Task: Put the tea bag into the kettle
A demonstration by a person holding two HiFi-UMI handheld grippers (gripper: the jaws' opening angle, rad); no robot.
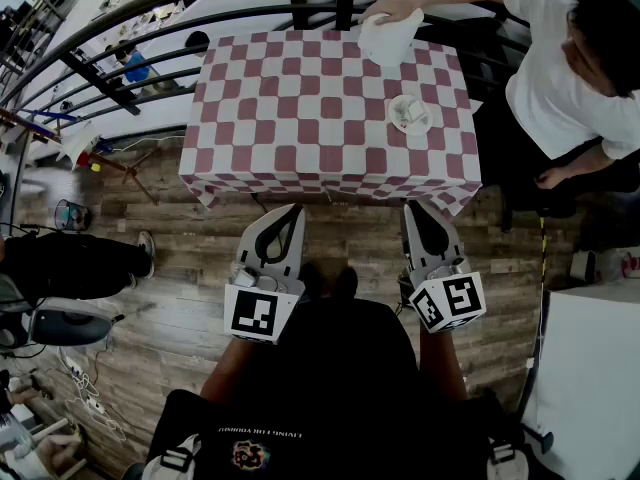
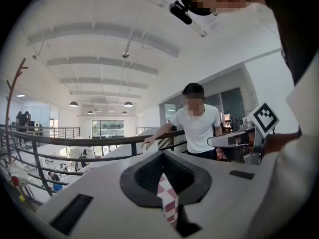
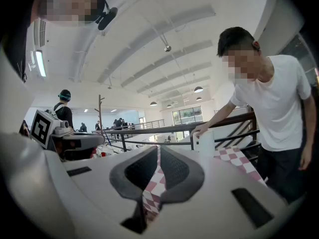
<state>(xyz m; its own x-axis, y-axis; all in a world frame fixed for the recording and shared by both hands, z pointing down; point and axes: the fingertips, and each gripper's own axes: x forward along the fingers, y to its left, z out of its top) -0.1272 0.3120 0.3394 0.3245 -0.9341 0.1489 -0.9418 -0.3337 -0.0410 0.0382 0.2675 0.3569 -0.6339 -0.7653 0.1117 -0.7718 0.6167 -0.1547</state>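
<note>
Checkered table (image 1: 300, 118) bears the kettle (image 1: 388, 38) at one o'clock under a bystander's hand (image 1: 392, 8), so the left gripper (image 1: 295, 209) or right gripper (image 1: 418, 208), both closed empty, could strike that hand reaching in.

The room is bright. Daylight comes from big windows (image 2: 105, 128) far back, and round lamps (image 2: 74, 104) glow on the white ceiling (image 2: 99, 49). The checked tablecloth (image 1: 330, 108) is lit evenly. Every picture bends at the edges — the corners go black. Close to the lens, the left gripper (image 2: 161, 156) and right gripper (image 3: 158, 149) look soft — in the right gripper view a tube light (image 3: 40, 63) glares at upper left.
</note>
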